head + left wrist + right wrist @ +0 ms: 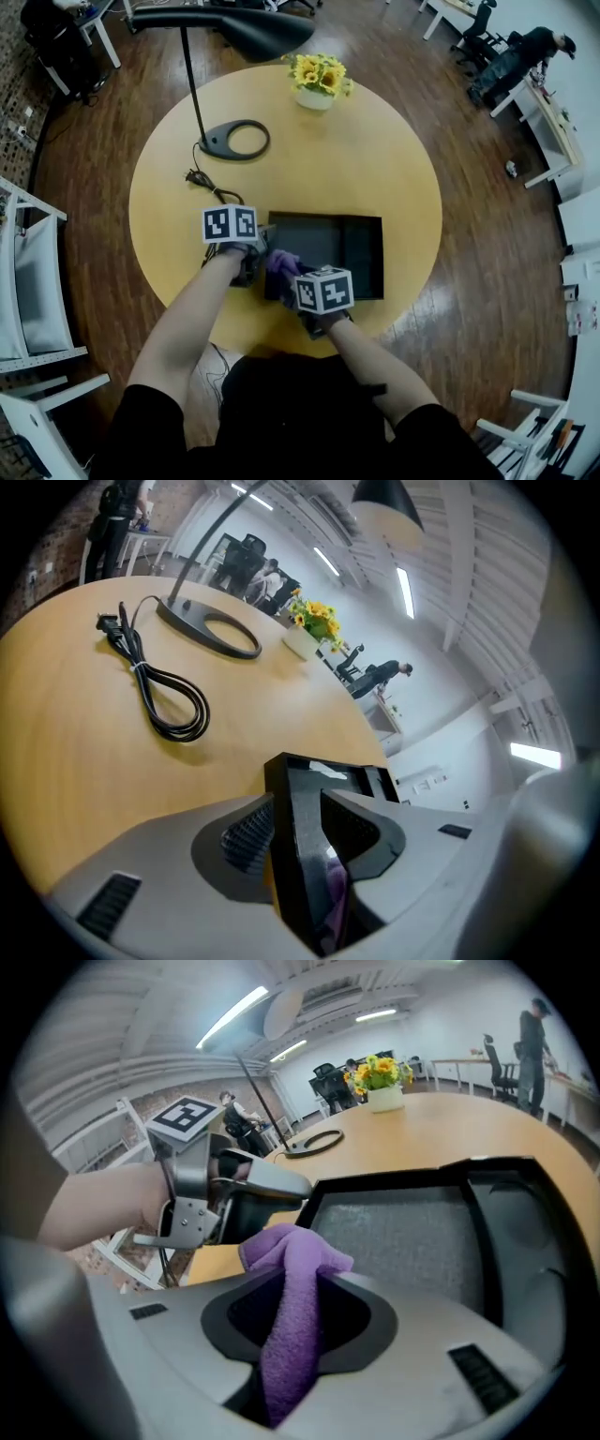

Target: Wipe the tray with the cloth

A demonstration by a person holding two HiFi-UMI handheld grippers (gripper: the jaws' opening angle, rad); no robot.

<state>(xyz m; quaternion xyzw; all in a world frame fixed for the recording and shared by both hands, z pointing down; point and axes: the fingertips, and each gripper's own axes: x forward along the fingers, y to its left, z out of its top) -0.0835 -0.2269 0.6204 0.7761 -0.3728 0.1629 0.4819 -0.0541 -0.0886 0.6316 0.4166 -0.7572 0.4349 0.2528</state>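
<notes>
Tray [317, 242], black and shallow, lies on the round yellow table [384, 159] at the lower centre of the head view. The purple cloth [281, 262] sits at its lower left corner.

The right gripper [295, 1283] pinches the cloth [292, 1241]. Its jaws are closed on a folded strip that bunches up past the tips, and the tray's speckled floor [412, 1237] fills the frame behind it. The left gripper [305, 832] straddles the tray's near wall [292, 789]. Its jaws stand apart with the wall upright between them, a thin gap shows on each side, and a bit of purple shows low in the right-hand gap.

In the head view both forearms reach up from the bottom edge. The left gripper [262, 239] sits at the tray's left end, and the right gripper [292, 277] is just below and right of it, over the cloth.

Only the right gripper view shows the left gripper [267, 1180] from the side, its grey jaw lying over the tray's corner. The left gripper view shows the coiled black power cord [155, 682] and the lamp base [211, 630] at upper left. The pot of yellow flowers [319, 77] stands at the table's top edge in the head view.
</notes>
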